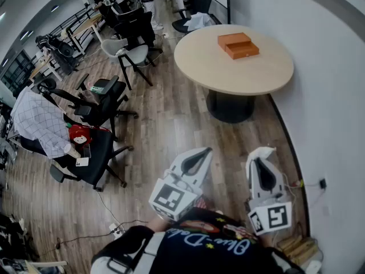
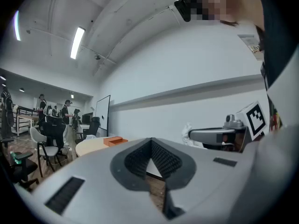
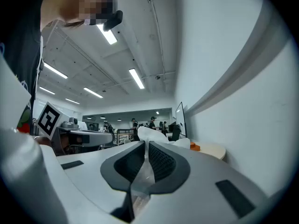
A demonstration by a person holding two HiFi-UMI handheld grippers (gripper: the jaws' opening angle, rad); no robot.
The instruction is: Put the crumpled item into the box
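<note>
Wood-plank floor (image 1: 171, 119) of an open office, seen from above, with black office chairs (image 1: 97, 104) at left. The left gripper (image 1: 206, 150), held close to the person's body, has its jaws together at the tips with nothing between them. The right gripper (image 1: 263, 154) is clamped on the crumpled item (image 3: 152, 133), a white wad that juts above the jaw tips while a thin, film-like tail runs down between the pads. To the upper right, against the wall, stands a round table (image 1: 268, 76) bearing the orange box (image 1: 242, 50), well apart from both grippers; it lies as two orange parts side by side, and which part is the open tray cannot be told. Probable hazard: the hold is on a thin fold only, so the item could slip free during the carry to the table.
</note>
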